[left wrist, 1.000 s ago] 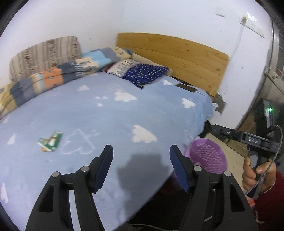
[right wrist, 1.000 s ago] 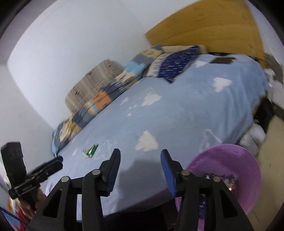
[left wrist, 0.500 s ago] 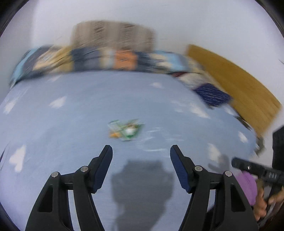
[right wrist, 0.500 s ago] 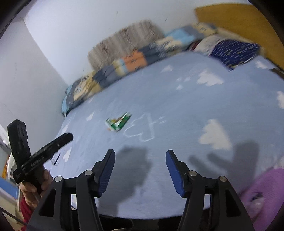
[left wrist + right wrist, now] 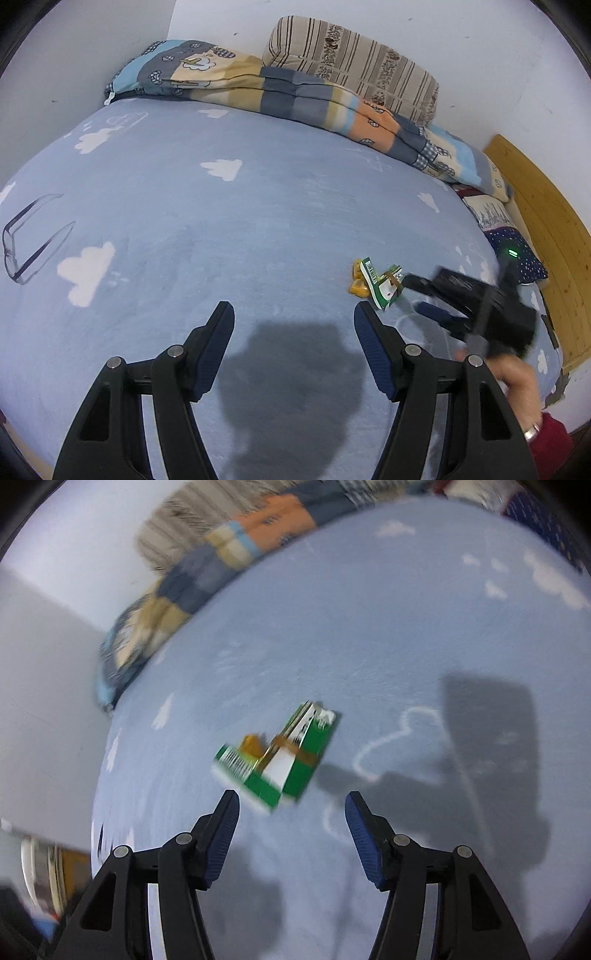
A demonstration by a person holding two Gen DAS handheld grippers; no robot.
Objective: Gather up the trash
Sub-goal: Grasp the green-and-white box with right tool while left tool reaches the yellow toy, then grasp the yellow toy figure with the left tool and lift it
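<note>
R gripper [image 5: 291,816] has been swung in over the bed [image 5: 258,206]; jaws were widened a bit, spread, nothing between. Green wrapper [image 5: 280,757] lies just ahead of tips, so pickup looks next. L gripper [image 5: 293,325] spread, empty, wrapper off to its right

Wide bed under a pale blue fleece blanket [image 5: 258,206] printed with white clouds. Along plain white walls [image 5: 480,55], a folded patchwork quilt [image 5: 295,92] and brown-striped cushion [image 5: 354,62]. At right, a light pine headboard [image 5: 546,229], navy dotted pillow [image 5: 524,251].
</note>
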